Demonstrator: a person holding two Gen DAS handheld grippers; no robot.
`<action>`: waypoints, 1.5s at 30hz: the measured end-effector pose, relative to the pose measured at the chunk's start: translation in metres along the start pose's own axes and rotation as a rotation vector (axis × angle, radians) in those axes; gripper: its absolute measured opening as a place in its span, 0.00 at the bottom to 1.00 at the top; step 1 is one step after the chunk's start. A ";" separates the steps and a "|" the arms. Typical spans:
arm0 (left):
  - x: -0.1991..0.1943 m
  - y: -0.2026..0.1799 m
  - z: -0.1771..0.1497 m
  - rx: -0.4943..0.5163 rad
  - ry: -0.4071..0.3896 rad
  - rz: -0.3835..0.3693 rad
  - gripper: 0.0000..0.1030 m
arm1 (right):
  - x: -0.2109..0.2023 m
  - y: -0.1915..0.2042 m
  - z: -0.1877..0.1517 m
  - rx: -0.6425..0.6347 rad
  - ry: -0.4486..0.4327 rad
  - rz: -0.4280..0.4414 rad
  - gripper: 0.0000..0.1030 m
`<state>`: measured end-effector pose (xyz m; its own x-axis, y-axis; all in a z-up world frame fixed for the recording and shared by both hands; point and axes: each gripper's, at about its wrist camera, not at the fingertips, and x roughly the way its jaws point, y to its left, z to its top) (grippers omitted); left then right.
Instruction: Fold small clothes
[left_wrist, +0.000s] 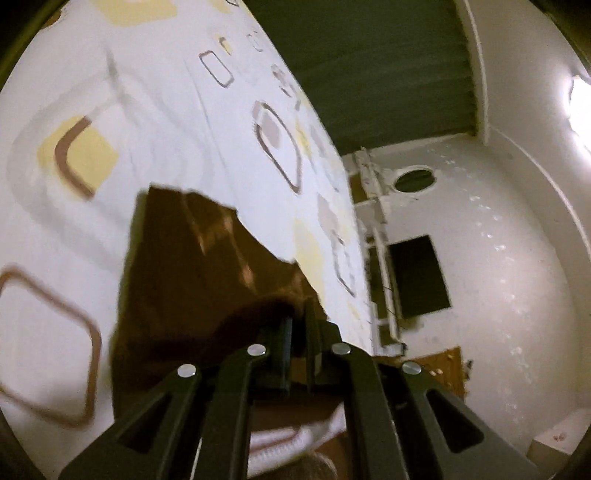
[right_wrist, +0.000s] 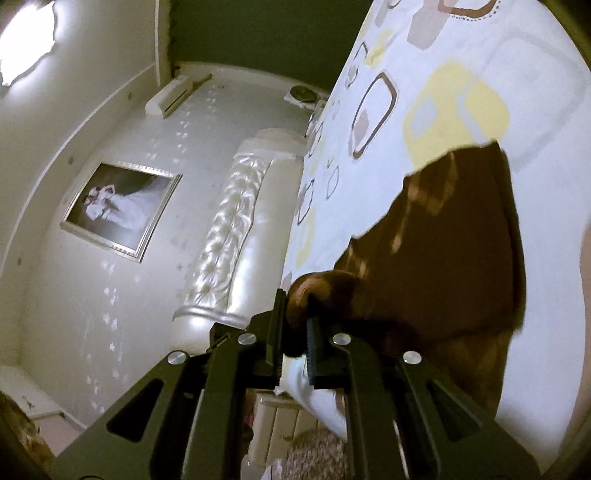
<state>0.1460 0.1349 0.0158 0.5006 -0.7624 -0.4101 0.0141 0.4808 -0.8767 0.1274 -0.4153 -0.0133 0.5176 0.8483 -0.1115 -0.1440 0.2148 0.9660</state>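
**Both grippers pinched on the brown garment above the bed**

The left gripper was closed down tight, its jaws nipping a bunched edge of the brown garment. The right gripper was likewise nearly shut, with a rolled fold of the same brown cloth squeezed between its pads. Each held a near corner or edge, and the fabric ran away from the fingers out over the patterned bedsheet.

From where I stood, the cloth looked light and thoroughly limp. It sagged between the two holds and drooped in soft creases, so I judged it would take whatever shape gravity gave it and would need both corners kept apart to stay flat. It did not look slippery; the bunched fabric seemed to sit firmly in the jaws. The sensible places to hold were the ones in use, the corners of one edge, since a pinch in the middle would only gather it into a lump.

The garment was a plain dark brown, with faint pale streaks that may have been sheen or blur; I could not tell which. Its far edge was ragged in outline against the white sheet with its yellow and brown squares. A tufted headboard stood at the end of the bed.
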 end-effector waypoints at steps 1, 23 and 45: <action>0.012 0.002 0.007 -0.004 0.010 0.016 0.05 | 0.005 -0.005 0.009 0.007 -0.007 -0.005 0.09; 0.085 0.086 0.085 -0.163 -0.021 0.179 0.05 | 0.083 -0.111 0.096 0.167 -0.039 -0.124 0.09; 0.065 0.108 0.101 -0.309 -0.023 0.053 0.52 | 0.058 -0.113 0.101 0.155 -0.148 -0.169 0.35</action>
<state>0.2674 0.1805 -0.0801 0.5127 -0.7283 -0.4547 -0.2748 0.3625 -0.8905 0.2588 -0.4395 -0.1057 0.6423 0.7244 -0.2503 0.0798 0.2616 0.9619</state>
